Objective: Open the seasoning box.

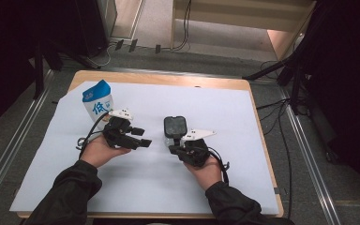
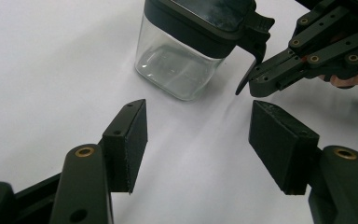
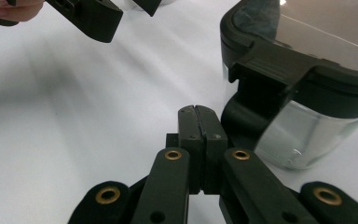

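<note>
Both grippers at the clear jar, nothing gripped.
Right gripper [image 3: 198, 119] jaws pressed together, tips just beside the jar [image 1: 174, 132] under its dark lid latch [image 3: 270, 65]. Left gripper [image 2: 198, 140] jaws spread, empty, aimed at the jar from nearby. Jar mid-table on white sheet [image 1: 51, 159]; blue-white carton [image 1: 97, 104] behind left gripper.

Table [image 1: 258, 122] — white sheet [image 1: 136, 183], container [image 1: 174, 127], carton [image 1: 98, 101]

A wooden desk [image 1: 168, 78] covered by a white sheet [image 1: 225, 154] stands on grey carpet floor [image 1: 304, 183]. Metal rails [image 1: 9, 154] run along the floor at left and right. At the far side, pale wooden furniture [image 1: 243, 18] stands with black cables [image 1: 185, 28] trailing down; dark shadow fills both far corners.
</note>
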A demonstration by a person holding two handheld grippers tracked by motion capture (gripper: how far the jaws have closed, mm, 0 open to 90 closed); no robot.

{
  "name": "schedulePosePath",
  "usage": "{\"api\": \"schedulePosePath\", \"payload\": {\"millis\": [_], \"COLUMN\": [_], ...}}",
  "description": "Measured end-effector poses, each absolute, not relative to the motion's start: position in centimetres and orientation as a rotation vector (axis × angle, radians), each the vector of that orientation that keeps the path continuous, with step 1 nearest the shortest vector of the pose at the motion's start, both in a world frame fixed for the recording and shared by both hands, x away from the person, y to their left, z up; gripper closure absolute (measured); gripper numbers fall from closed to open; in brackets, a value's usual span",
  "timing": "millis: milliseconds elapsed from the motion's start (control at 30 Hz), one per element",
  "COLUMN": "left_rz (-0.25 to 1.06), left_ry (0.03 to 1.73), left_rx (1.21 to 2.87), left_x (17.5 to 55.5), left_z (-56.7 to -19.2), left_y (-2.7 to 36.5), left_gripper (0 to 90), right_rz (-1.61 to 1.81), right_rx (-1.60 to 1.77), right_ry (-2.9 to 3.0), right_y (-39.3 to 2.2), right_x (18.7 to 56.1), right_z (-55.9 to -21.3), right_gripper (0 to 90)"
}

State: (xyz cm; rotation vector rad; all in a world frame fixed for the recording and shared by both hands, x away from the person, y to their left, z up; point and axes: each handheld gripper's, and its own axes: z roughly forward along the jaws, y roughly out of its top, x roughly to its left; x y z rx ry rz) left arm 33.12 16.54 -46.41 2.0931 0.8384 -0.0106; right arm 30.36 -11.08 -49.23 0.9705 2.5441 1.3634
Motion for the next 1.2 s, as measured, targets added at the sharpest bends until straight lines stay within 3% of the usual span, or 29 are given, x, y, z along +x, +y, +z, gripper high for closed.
{"api": "schedulePosePath", "payload": {"millis": [1200], "left_rz": [0.016], "left_ry": [0.798], "left_rx": [2.106], "left_x": [34.4], "left_z": [-46.5], "left_y": [14.6], "left_gripper": [41.4], "right_rz": [1.300], "right_rx": [1.154], "right_ry": [2.430], "right_y": [-15.9], "right_x": [31.3], "right_z": [-48.6], "right_gripper": [90.0]}}
